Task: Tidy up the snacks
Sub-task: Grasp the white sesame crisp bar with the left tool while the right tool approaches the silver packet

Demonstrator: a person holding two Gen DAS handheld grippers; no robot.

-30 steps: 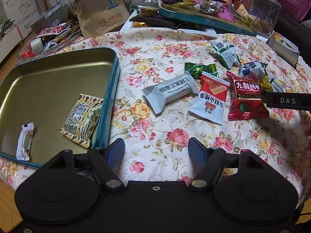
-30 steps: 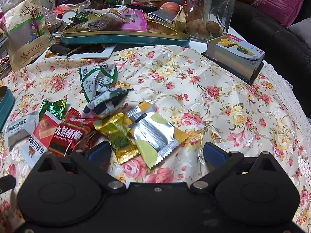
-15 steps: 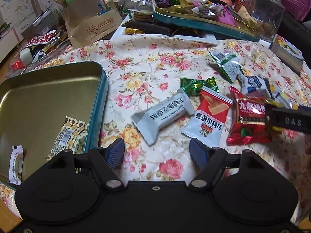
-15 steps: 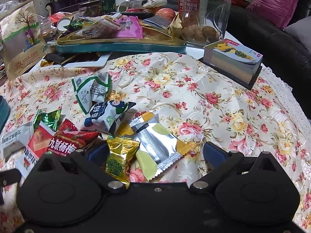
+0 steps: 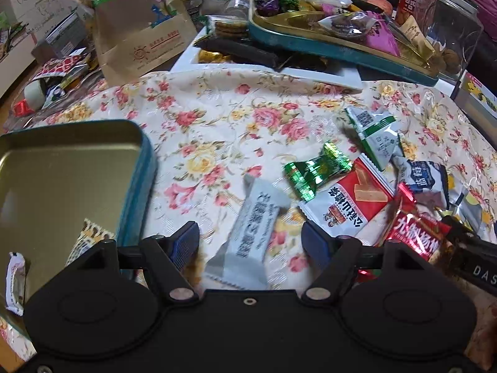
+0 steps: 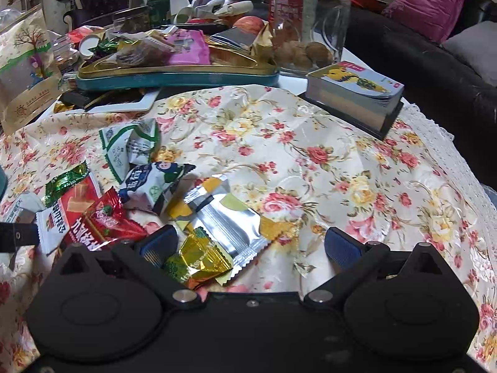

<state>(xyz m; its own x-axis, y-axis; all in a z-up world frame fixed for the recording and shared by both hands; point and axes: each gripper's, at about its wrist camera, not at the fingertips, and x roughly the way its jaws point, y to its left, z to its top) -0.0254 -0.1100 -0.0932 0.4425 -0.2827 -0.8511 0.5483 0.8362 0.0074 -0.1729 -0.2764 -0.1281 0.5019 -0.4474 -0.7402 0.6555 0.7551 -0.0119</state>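
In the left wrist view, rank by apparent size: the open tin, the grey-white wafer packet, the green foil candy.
1. open tin
2. grey-white wafer packet, though it looks bigger from lying nearest the camera
3. green foil candy

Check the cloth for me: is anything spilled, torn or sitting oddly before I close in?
Nothing looks spilled or torn. The loose snacks lie jumbled and overlapping: the red-and-white packet rests partly on the long white packet, which lies between the open left claw fingers.
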